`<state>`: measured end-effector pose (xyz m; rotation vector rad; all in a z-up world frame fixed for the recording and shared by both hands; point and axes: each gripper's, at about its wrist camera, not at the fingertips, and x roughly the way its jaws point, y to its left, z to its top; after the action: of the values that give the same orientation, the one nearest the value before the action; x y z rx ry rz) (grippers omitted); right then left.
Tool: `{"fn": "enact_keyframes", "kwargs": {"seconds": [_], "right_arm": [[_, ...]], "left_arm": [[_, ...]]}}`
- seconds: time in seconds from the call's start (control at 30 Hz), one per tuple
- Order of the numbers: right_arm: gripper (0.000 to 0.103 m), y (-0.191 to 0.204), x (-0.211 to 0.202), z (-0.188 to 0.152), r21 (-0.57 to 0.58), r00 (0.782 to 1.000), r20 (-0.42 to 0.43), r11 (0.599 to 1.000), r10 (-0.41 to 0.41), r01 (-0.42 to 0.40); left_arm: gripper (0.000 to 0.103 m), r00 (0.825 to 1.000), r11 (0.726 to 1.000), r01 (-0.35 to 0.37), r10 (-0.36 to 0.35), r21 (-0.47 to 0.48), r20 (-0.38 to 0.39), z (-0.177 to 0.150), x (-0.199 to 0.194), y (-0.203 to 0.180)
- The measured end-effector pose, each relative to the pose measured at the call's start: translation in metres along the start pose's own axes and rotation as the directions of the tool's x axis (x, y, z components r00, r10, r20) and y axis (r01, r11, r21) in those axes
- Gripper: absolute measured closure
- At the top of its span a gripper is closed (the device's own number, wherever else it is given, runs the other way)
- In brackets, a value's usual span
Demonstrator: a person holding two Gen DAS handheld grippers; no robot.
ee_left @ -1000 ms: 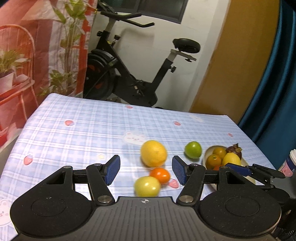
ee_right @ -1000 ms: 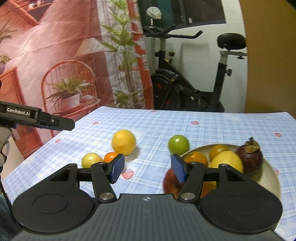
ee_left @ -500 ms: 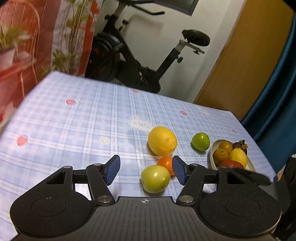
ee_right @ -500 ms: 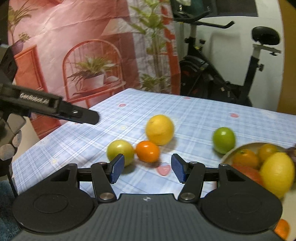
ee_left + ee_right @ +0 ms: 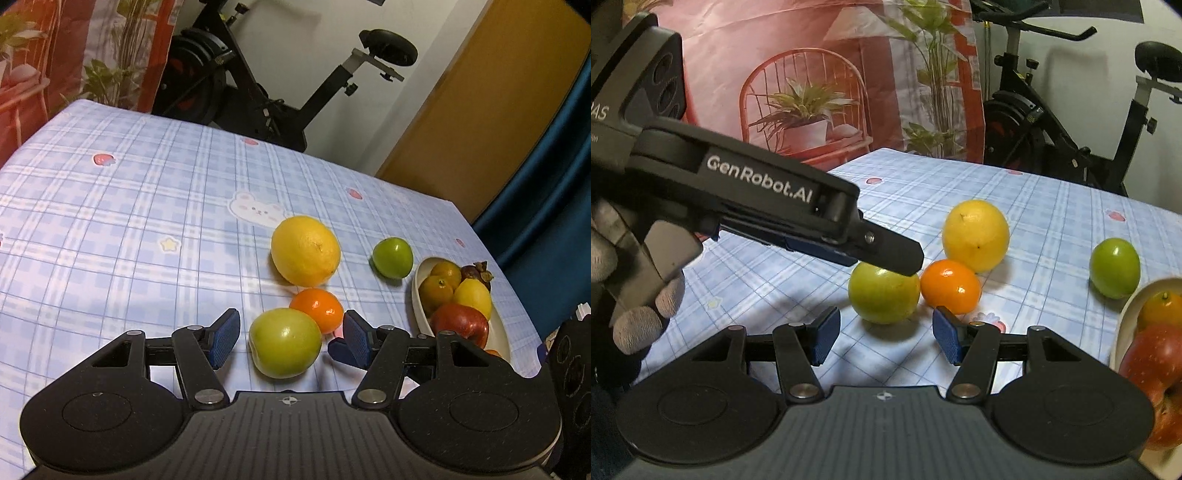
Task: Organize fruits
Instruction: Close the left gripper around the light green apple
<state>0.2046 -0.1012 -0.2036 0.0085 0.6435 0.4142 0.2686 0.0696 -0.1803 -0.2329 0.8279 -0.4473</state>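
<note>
A yellow-green apple (image 5: 284, 343) lies on the checked tablecloth between the fingers of my left gripper (image 5: 290, 339). The jaws stand open, with small gaps on both sides of the apple. An orange mandarin (image 5: 317, 309) touches it just behind, a big yellow citrus (image 5: 306, 251) lies farther back, and a small green fruit (image 5: 392, 257) sits right of that. My right gripper (image 5: 886, 338) is open and empty, a little short of the same apple (image 5: 882, 293). One left finger (image 5: 894, 258) reaches over the apple from the left in the right wrist view.
A cream bowl (image 5: 419, 295) at the right table edge holds oranges, a lemon, a mangosteen and a red apple (image 5: 460, 325). An exercise bike (image 5: 258, 85) stands behind the table. A gloved hand (image 5: 635, 317) holds the left gripper. Bare cloth (image 5: 110, 221) lies left of the fruit.
Both grippers came down and closer to the loose fruit. The left one now has the yellow-green apple between its fingers. The right view swung left from the bowl to that apple.
</note>
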Motion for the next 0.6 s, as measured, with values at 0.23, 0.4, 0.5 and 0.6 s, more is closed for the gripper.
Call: {"fn": "enact_keyframes", "kwargs": {"seconds": [0.23,0.4,0.5,0.6], "right_arm": [[0.044,-0.006,0.0,-0.001,0.038,1.0,-0.011,0.999,0.002,-0.002],[0.044,-0.007,0.002,-0.001,0.054,1.0,-0.012,0.999,-0.001,0.002],[0.044,-0.007,0.003,0.0,0.056,1.0,-0.014,0.998,0.003,-0.003],[0.044,-0.007,0.003,0.0,0.058,1.0,-0.014,0.998,0.007,-0.006]], "left_arm": [[0.04,1.0,0.999,0.024,-0.024,0.029,-0.008,-0.003,0.0,-0.006],[0.04,0.998,0.997,0.062,-0.061,0.045,-0.012,-0.003,-0.003,-0.011],[0.04,0.996,0.994,0.089,-0.088,0.057,-0.025,-0.004,-0.005,-0.016],[0.041,0.993,0.99,0.111,-0.107,0.082,-0.052,-0.008,-0.002,-0.022]]}}
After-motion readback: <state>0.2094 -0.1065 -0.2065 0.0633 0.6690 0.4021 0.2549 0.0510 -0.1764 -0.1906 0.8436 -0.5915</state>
